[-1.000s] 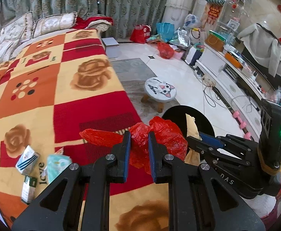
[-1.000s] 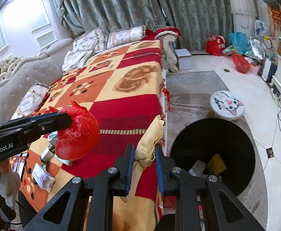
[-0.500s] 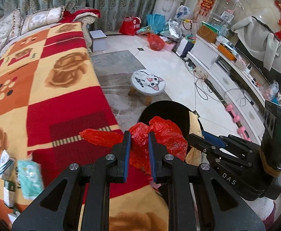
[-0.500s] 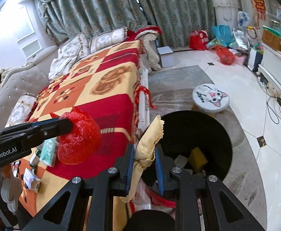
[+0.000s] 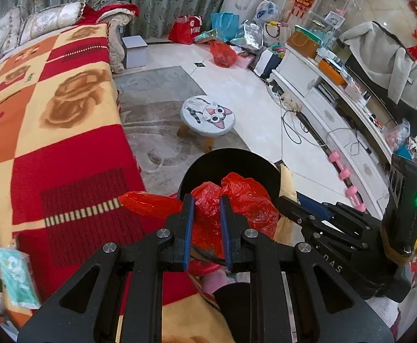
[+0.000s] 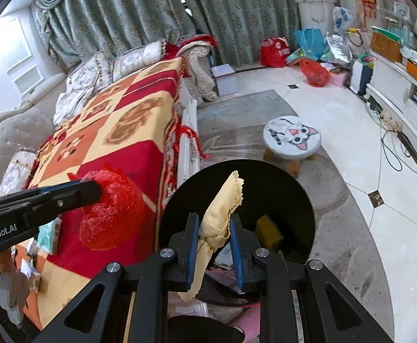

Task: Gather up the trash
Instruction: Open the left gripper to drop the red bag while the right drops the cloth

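The left gripper (image 5: pixel 206 210), at lower centre of the left wrist view, is clamped on a crumpled red plastic bag (image 5: pixel 237 200); the bag bulges out past the blue pads toward frame centre and one tail sticks out to the left. The right gripper (image 6: pixel 212 228), at lower centre of the right wrist view, is clamped on a knotted yellow cloth (image 6: pixel 222 211), whose free end stands up above the pads and whose other end hangs below them. Directly beyond both grippers is the black trash bin (image 6: pixel 300 200), its round mouth filling the centre of the right wrist view; a yellow sponge-like block (image 6: pixel 268 228) and some paper waste already lie inside. In the right wrist view the cloth lines up with the bin mouth, whereas the red bag, seen at left of that frame, appears to hang over the edge of the patterned blanket (image 6: pixel 128 131) rather than over the bin. The step in hand appears to be carrying both items to the bin for release. To do it well, bring the left gripper further toward the bin until the whole bag, tail included, is inside the rim, then open each gripper fully and lift clear; thin film may cling to a pad, so check that it drops. Further off, at centre right, stands a cat-face stool (image 6: pixel 292 138), and packets (image 5: pixel 11 271) remain on the blanket at lower left of the left wrist view.
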A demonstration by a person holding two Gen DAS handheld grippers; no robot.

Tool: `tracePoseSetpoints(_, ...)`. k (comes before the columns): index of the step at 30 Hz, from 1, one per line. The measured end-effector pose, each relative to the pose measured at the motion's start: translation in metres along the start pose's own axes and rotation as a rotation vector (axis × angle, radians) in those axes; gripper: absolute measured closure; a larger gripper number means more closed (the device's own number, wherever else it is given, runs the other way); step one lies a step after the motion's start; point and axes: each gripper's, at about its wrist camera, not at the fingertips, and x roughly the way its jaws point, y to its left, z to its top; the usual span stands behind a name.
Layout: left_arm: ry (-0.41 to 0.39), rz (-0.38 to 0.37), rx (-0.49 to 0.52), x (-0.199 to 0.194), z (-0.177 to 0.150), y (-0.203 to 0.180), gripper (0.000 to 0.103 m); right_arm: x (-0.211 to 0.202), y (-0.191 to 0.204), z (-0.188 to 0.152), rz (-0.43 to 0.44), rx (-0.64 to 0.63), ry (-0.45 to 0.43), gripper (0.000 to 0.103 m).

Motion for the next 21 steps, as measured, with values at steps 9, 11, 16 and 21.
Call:
tracePoseSetpoints(9,-0.031,-0.036,0.045,0.003,0.000,-0.009,0.057,0.006,-0.018,0.001,-0.031,0.064,0.008,0.054)
tracePoseSetpoints(11,-0.027,-0.031,0.036,0.003,-0.001,-0.005,0.057,0.006,-0.019,0.000,-0.027,0.078,0.012,0.051)
tracePoseSetpoints(16,-0.021,-0.025,-0.001,-0.001,-0.002,0.007,0.056,0.006,-0.017,-0.001,-0.024,0.082,0.020,0.050)
tracePoseSetpoints(21,-0.026,-0.003,-0.020,-0.013,-0.007,0.018,0.056,0.006,-0.006,-0.003,-0.014,0.063,0.025,0.048)
